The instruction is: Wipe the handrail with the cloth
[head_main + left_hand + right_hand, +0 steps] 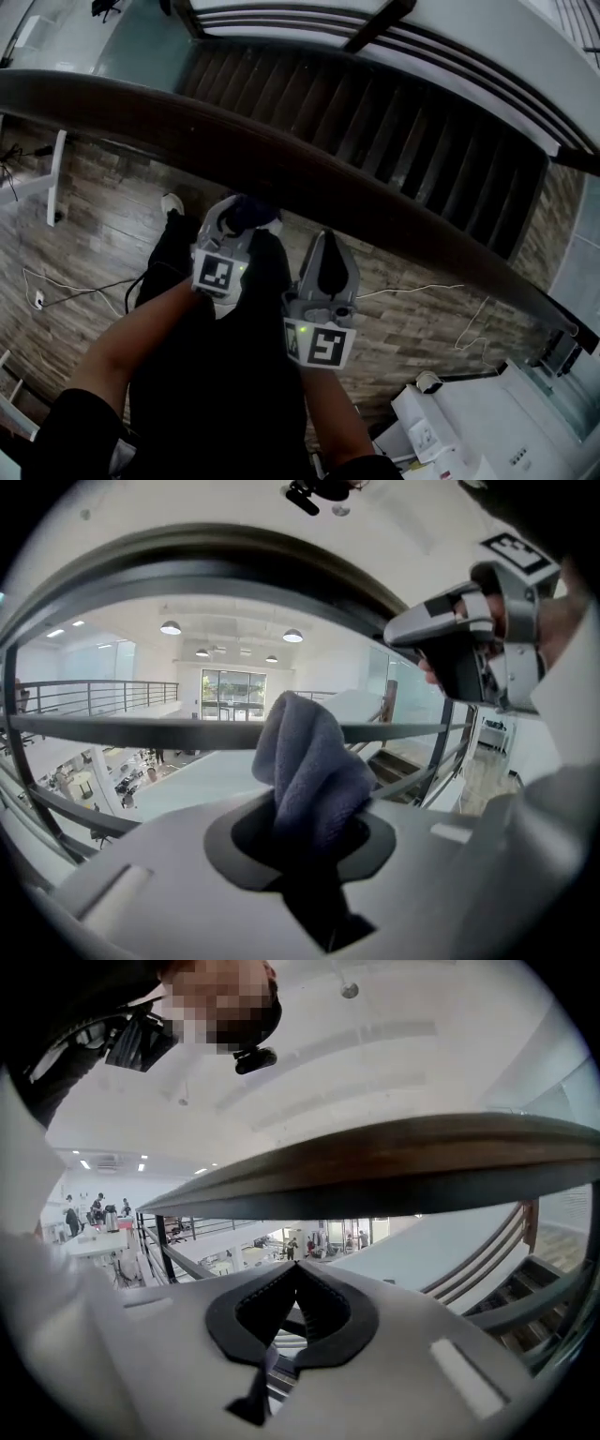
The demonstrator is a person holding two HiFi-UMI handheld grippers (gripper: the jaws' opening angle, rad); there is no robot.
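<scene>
Left tool (239, 217): its jaws are pressed together on a grey-blue cloth (309, 761). The left gripper view shows the fabric bunched between them and standing up in a rounded fold above the tips. In the head view the cloth (246, 211) shows as a dark tuft at the front of this tool, just beside the near edge of the handrail (281, 159). Contact between cloth and rail cannot be confirmed from any view.

Right tool (324, 251): the right gripper view shows its jaw tips meeting (295, 1269), with nothing held between them. It sits just to the right of the left tool and slightly nearer the person. In the left gripper view it appears at upper right (469, 649).

Handrail: a dark, wood-toned rail that crosses the head view diagonally from upper left to lower right. In the right gripper view it spans the frame above the tool (394, 1166), apart from the jaws.

Surroundings: thin horizontal bars (141, 731) run below the rail. A staircase (422, 141) descends beyond it. The person stands on a wood-plank floor (94, 244), with one light shoe (172, 203) visible. Loose cables (75, 286) lie on the floor, and white equipment (450, 422) sits at lower right.
</scene>
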